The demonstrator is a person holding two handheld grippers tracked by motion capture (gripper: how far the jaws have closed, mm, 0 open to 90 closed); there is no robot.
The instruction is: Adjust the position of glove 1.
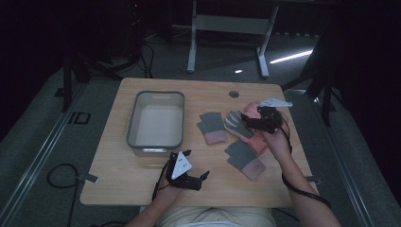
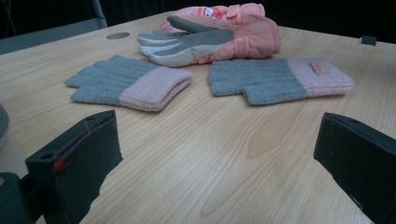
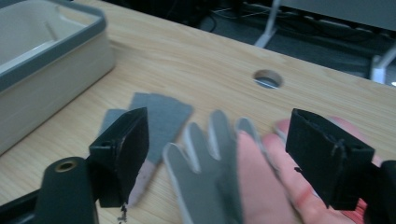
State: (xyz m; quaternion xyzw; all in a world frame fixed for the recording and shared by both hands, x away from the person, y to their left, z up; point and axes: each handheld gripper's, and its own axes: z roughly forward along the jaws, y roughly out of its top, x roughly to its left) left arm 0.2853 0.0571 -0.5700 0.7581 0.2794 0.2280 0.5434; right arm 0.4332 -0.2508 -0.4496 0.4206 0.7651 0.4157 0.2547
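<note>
Dim surroundings frame a light wooden table (image 1: 142, 175) with rounded corners and a round cable hole (image 1: 233, 93) near its far edge. On the left half sits a cream plastic tub with a grey rim (image 1: 155, 142), with nothing visible inside it.

Right of the tub lie four gloves. A grey knitted fingerless glove with a pink cuff (image 1: 212, 127) lies nearest the tub. A second matching knitted glove (image 1: 244, 159) lies closer to the person, a little to the right. Between and beyond them rests a pink padded ski glove with a grey palm (image 1: 238, 124), palm up, fingers pointing towards the tub, lying on top of another pink ski glove (image 1: 257, 142).

The right gripper (image 1: 250, 122) hovers just above the grey-palmed ski glove, held in the person's right hand (image 1: 276, 142). In the right gripper view its jaws stand wide apart on either side of the glove's fingers, gripping nothing; the picture is slightly blurred.

The left gripper (image 1: 197, 176) rests low over bare wood near the table's front edge, well apart from the gloves. Its jaws are spread wide with nothing between them.
</note>
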